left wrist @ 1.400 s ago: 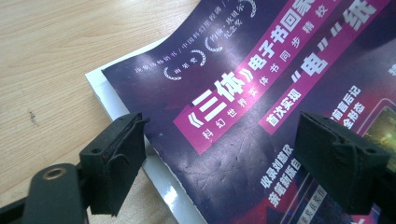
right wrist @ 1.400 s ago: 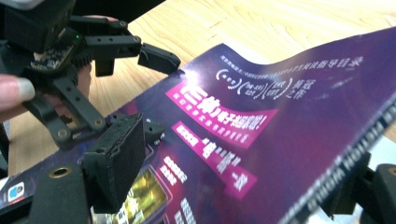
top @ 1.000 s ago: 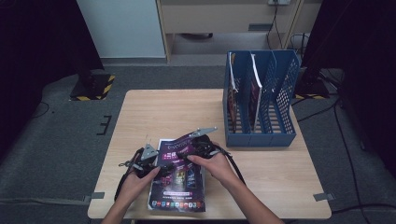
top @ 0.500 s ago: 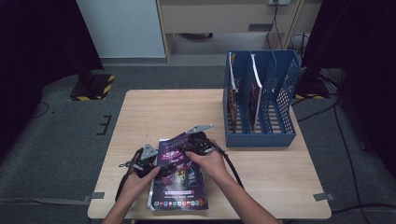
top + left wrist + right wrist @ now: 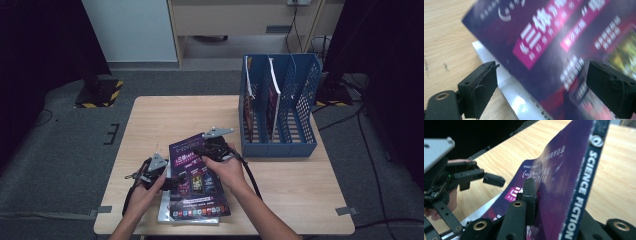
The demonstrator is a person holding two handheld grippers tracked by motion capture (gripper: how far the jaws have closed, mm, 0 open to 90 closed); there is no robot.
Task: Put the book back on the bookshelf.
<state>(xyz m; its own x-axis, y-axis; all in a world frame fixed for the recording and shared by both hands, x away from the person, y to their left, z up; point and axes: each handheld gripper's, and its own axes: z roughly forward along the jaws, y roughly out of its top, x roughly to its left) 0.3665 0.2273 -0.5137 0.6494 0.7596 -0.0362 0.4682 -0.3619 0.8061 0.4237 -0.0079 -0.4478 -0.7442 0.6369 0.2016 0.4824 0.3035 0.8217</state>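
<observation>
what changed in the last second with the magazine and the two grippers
The right gripper has just been closing its jaws and now pinches the spine edge of the purple magazine, tilting that edge up off the table. The left gripper stayed at the magazine's left edge with its jaws open. The white magazine underneath and the blue file rack with its magazines have not moved.

Wooden table with a file rack and a small stack of magazines

The light wooden table point(image 5: 165, 120) fills the middle of the high view; a blue three-slot file rack point(image 5: 280, 135) stands on its upper right part, and at the lower centre a white-edged magazine point(image 5: 165, 212) lies flat on the wood near the front edge, under a purple magazine point(image 5: 197, 195).
</observation>
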